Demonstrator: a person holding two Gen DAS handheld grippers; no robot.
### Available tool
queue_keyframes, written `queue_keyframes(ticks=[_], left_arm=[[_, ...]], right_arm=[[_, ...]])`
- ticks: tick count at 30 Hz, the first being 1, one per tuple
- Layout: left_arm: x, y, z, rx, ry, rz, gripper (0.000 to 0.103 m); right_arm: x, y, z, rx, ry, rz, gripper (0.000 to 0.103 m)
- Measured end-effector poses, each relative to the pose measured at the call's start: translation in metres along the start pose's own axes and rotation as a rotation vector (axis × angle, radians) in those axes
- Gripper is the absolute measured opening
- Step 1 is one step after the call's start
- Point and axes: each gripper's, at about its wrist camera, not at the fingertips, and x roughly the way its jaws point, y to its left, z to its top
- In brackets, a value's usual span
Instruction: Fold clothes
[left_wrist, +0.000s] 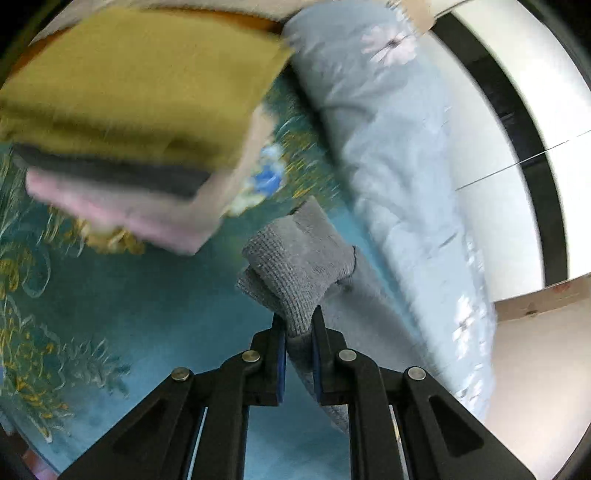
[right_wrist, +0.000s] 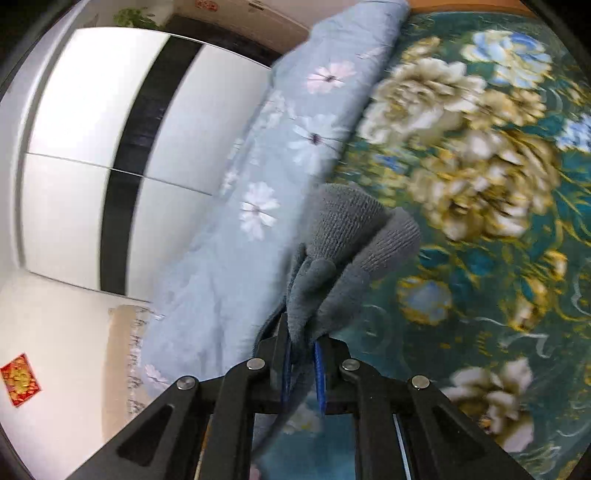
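Grey knit garment (left_wrist: 295, 266) hangs bunched between the two grippers, lifted above the teal flowered bedspread (left_wrist: 110, 295). The left gripper (left_wrist: 298, 325) has its fingers closed narrow on a fold of the knit, and the right gripper (right_wrist: 301, 338) likewise pinches a gathered wad of the same cloth (right_wrist: 347, 236), blue pads pressing into it. In the left wrist view a stack of folded clothes (left_wrist: 122, 122), mustard on top with dark and pink layers below, lies far and to the left on the bedspread; a rolled pale blue quilt (left_wrist: 399, 155) with daisy print runs along the right, beside a white wardrobe (left_wrist: 491, 129).

The knit looks soft, light and limp, so it should droop and crumple wherever it is unsupported, and its loose weave may stretch under a pull. Each grip seems to hold a thick clump rather than a clean edge; taking hold at a hem or corner would likely let it spread flat for folding.
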Motion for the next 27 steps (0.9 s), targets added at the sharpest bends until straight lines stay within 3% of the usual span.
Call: queue_keyframes(ticks=[5, 10, 13, 18, 21, 23, 27], left_arm=[[0.045, 0.068, -0.041, -0.102, 0.143, 0.206, 0.011], [0.049, 0.097, -0.058, -0.181, 0.158, 0.229, 0.012], [0.045, 0.088, -0.058, -0.159, 0.164, 0.237, 0.012], [0.047, 0.075, -0.049, -0.176, 0.161, 0.243, 0.012], [0.04, 0.062, -0.045, -0.188, 0.161, 0.253, 0.012], [0.034, 0.05, -0.043, -0.181, 0.147, 0.267, 0.012], [0.02, -0.002, -0.049, -0.088, 0.089, 0.271, 0.012]], right_arm=[[0.016, -0.053, -0.022, 0.077, 0.06, -0.13, 0.011], [0.029, -0.1, -0.043, 0.154, 0.117, -0.245, 0.011], [0.036, -0.128, -0.056, 0.2, 0.151, -0.314, 0.011], [0.04, -0.111, -0.047, 0.164, 0.185, -0.339, 0.015], [0.032, -0.098, -0.047, 0.127, 0.204, -0.399, 0.023], [0.024, -0.091, -0.045, 0.125, 0.189, -0.409, 0.036], [0.006, -0.081, -0.042, 0.128, 0.159, -0.371, 0.039]])
